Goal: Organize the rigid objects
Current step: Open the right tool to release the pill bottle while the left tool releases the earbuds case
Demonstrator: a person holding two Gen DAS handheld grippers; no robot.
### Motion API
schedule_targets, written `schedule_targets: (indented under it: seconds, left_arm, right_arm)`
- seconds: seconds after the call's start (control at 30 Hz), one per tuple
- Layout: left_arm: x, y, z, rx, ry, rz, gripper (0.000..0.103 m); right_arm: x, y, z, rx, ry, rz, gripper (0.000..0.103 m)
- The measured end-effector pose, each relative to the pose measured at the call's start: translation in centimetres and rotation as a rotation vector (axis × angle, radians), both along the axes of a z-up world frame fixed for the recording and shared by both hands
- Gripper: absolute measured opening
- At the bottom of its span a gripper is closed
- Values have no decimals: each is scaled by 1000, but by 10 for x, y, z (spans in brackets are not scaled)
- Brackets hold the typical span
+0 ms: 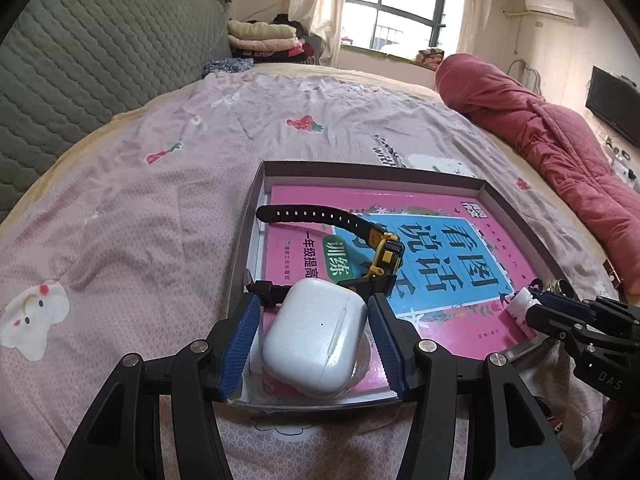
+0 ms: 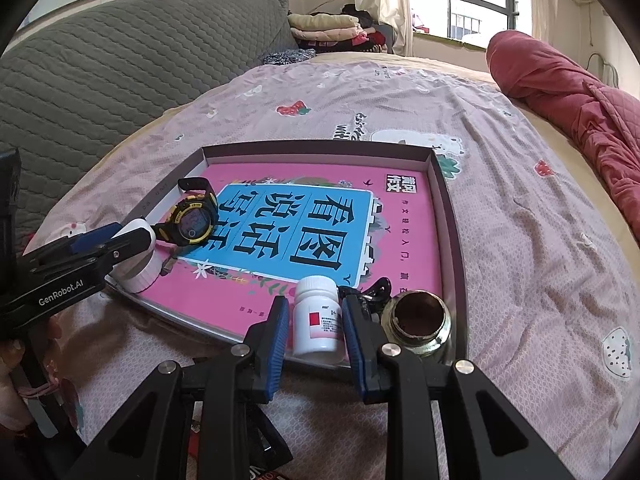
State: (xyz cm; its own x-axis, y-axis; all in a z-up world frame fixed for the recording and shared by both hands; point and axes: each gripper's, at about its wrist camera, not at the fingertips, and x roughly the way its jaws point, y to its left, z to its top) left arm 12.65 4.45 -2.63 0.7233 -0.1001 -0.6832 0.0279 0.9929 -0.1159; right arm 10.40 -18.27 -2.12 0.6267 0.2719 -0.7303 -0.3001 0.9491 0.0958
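A red quilt (image 1: 536, 120), folded clothes (image 1: 262, 38) and window (image 1: 394, 4) beyond.

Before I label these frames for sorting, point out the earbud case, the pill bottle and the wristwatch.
earbud case (image 1: 314, 338): left wrist view, middle of its white lid.
pill bottle (image 2: 317, 320): right wrist view, on the white body, by the red label.
wristwatch (image 2: 192, 222): right wrist view, on its dial face.

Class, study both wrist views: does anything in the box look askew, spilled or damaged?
Nothing is spilled or visibly broken. One oddity: the watch lies diagonally on the book, its strap reaching toward the box wall. The white bottle stands upright beside the metal fitting.
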Motion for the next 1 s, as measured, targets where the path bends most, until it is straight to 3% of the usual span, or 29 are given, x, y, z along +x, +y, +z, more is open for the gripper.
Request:
schedule_targets:
  seconds: [1.0]
  left_arm:
    - [-9,3,13,20,-36,-1,67]
  right_arm:
    - [-6,-3,5,-23,-37,3,42]
